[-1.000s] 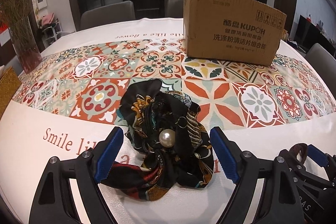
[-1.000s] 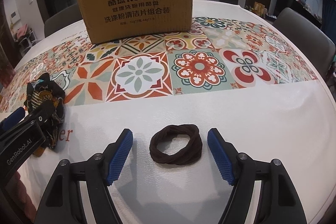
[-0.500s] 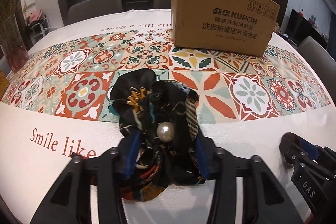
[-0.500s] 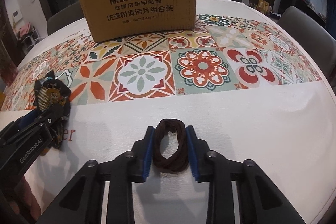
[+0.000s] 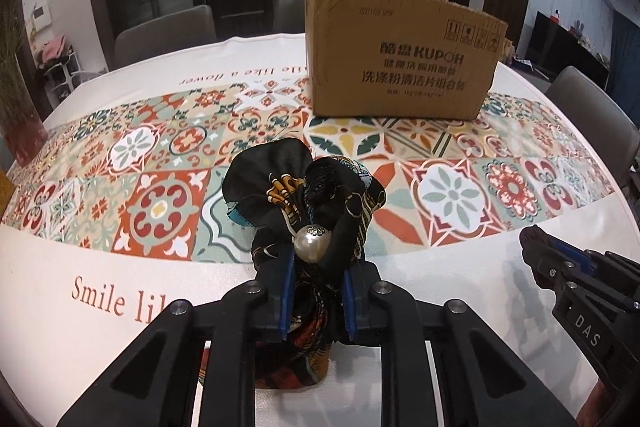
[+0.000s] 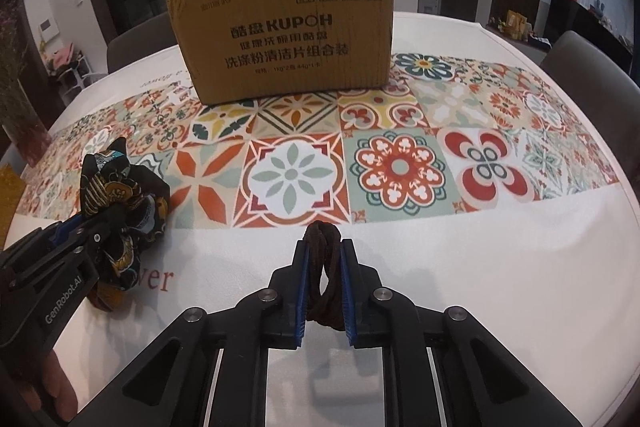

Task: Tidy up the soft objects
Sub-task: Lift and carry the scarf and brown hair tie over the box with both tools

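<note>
My left gripper (image 5: pixel 316 267) is shut on a black patterned scrunchie (image 5: pixel 304 195) with a pearl bead (image 5: pixel 312 239), held bunched upright just above the tablecloth. It also shows at the left of the right wrist view (image 6: pixel 120 195). My right gripper (image 6: pixel 324 259) is shut on a brown braided hair band (image 6: pixel 322 267), squeezed into a narrow loop between the blue pads. The right gripper also shows at the lower right of the left wrist view (image 5: pixel 538 253). An open cardboard box (image 6: pixel 284 51) stands at the back of the table.
The round table wears a white cloth with a patterned tile band (image 6: pixel 292 179). Grey chairs (image 5: pixel 164 35) stand around the far side and at the right (image 6: pixel 588 59). A vase with dried flowers (image 5: pixel 16 99) stands at the far left edge.
Both grippers have closed from wide open: the left onto the scrunchie, the right onto the brown hair band. Both items are now squeezed and lifted slightly.
</note>
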The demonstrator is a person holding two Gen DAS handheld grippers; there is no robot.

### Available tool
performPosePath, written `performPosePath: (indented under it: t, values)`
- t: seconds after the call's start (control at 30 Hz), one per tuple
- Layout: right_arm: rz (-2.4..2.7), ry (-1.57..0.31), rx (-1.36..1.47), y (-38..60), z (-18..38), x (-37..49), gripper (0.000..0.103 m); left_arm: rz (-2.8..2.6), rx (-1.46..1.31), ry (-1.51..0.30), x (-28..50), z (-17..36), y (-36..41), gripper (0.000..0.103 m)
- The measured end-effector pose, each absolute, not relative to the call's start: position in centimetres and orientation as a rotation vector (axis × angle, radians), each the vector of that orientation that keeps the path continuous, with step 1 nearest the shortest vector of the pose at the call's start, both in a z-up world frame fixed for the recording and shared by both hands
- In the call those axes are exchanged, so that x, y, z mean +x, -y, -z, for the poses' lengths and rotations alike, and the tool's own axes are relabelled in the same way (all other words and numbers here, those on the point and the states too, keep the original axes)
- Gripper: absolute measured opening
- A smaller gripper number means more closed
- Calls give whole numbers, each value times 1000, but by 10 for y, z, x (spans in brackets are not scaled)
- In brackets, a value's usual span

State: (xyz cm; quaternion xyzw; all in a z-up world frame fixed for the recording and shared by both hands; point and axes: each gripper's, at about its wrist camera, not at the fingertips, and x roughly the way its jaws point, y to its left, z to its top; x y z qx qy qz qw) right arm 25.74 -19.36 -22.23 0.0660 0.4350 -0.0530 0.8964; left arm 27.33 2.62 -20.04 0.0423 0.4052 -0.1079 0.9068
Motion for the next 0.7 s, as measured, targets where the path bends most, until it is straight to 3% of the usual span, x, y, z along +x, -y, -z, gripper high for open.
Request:
performPosePath:
  t: [0.7]
  values:
    - [55, -779, 100, 201, 143, 275, 15, 275, 71, -738, 277, 123, -15, 21]
